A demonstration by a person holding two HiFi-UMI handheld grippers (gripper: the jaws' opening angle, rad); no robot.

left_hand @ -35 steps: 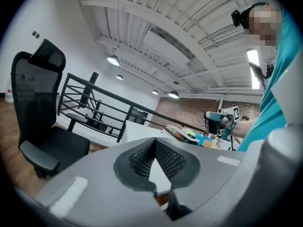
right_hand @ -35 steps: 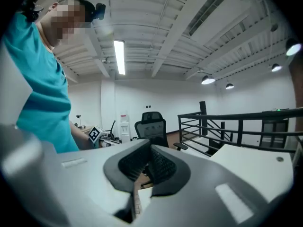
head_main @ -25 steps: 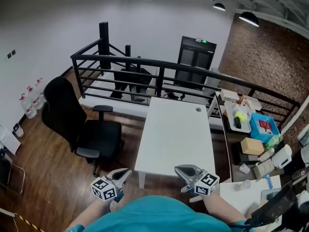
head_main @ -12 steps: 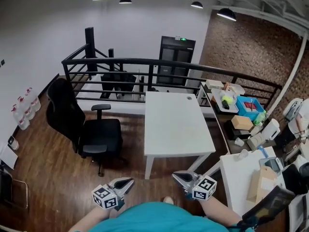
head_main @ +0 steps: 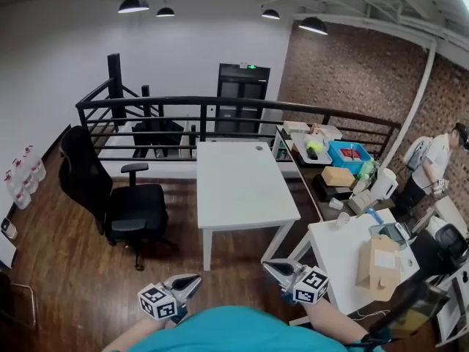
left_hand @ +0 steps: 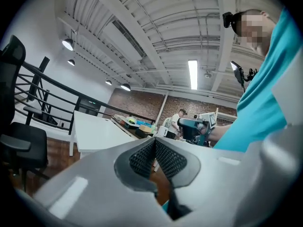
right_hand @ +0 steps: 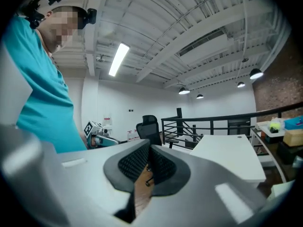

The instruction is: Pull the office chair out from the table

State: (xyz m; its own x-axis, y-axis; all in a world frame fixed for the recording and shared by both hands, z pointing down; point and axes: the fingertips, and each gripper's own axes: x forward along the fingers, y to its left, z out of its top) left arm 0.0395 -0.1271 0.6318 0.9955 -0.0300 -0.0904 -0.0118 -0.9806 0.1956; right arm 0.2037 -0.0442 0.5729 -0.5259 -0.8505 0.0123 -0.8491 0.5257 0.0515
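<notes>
Office chair [head_main: 130, 205] mid-left near table [head_main: 238, 185], well apart from left gripper [head_main: 190, 280] and right gripper [head_main: 272, 267] at bottom centre, both with jaws together, empty.

Loft office w/ white desk [head_main: 238, 185], office chair [head_main: 126, 205], brick wall [head_main: 344, 72], railing [head_main: 220, 103].

One chair [head_main: 124, 204], left of the table [head_main: 238, 185]. Two tables: a second table [head_main: 338, 249] right of the first. Four ceiling lamps [head_main: 313, 26], above the table. Two cardboard boxes [head_main: 377, 264], right of the table. Two grippers: left gripper [head_main: 193, 279], right gripper [head_main: 270, 265]. One bystander [head_main: 432, 169], far right of the table.
</notes>
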